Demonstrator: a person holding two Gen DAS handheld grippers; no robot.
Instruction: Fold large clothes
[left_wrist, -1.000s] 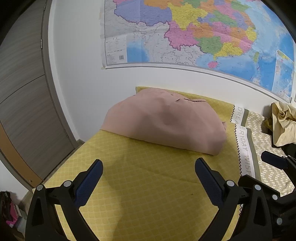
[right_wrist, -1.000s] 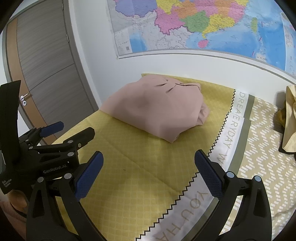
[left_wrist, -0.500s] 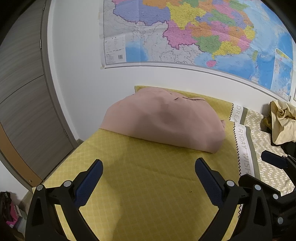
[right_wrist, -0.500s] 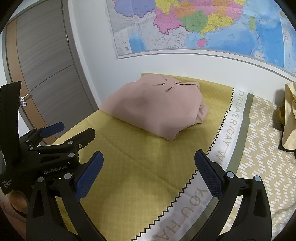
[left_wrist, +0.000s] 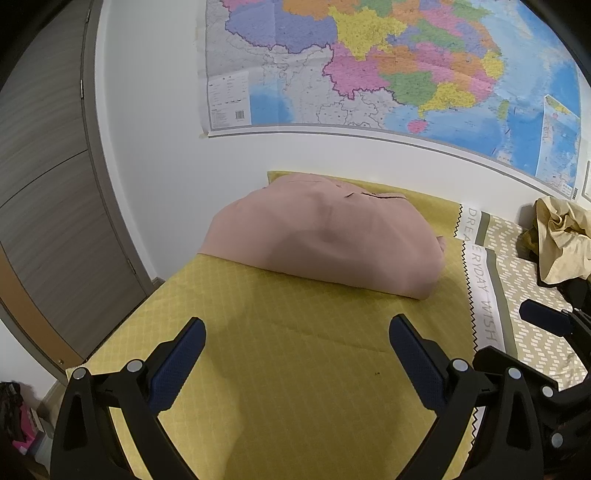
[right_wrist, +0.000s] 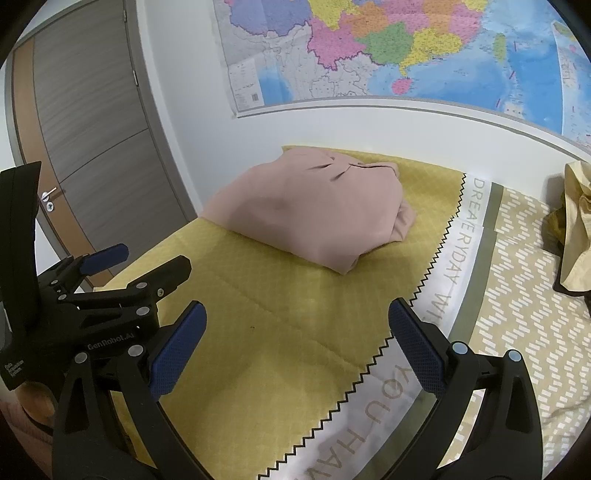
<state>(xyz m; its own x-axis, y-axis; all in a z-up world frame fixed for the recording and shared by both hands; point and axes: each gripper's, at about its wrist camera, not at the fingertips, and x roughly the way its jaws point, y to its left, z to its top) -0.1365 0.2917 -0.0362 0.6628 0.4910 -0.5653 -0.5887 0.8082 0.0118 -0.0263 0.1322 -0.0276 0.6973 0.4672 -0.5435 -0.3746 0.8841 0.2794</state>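
**Both grippers wait over the bed, holding nothing**

Almost nothing has changed from a second ago. The pink garment (left_wrist: 325, 236) lies in the same folded heap at the far end of the yellow sheet (left_wrist: 295, 350), close to the wall. It has not moved.

The left gripper (left_wrist: 295, 354) still hangs over the sheet with its jaws wide apart. The right gripper (right_wrist: 295, 339) does the same. Neither one touches the cloth.

In the right view, the left gripper's body (right_wrist: 103, 325) says "GenRobot.AI". A white band (right_wrist: 454, 273) on the sheet has big grey letters: "DREA", "EVERYDAY" and "YOU HAV". A map (left_wrist: 388, 62) hangs on the wall, its words too small to read. A tan cloth (left_wrist: 557, 240) lies crumpled at the far right.
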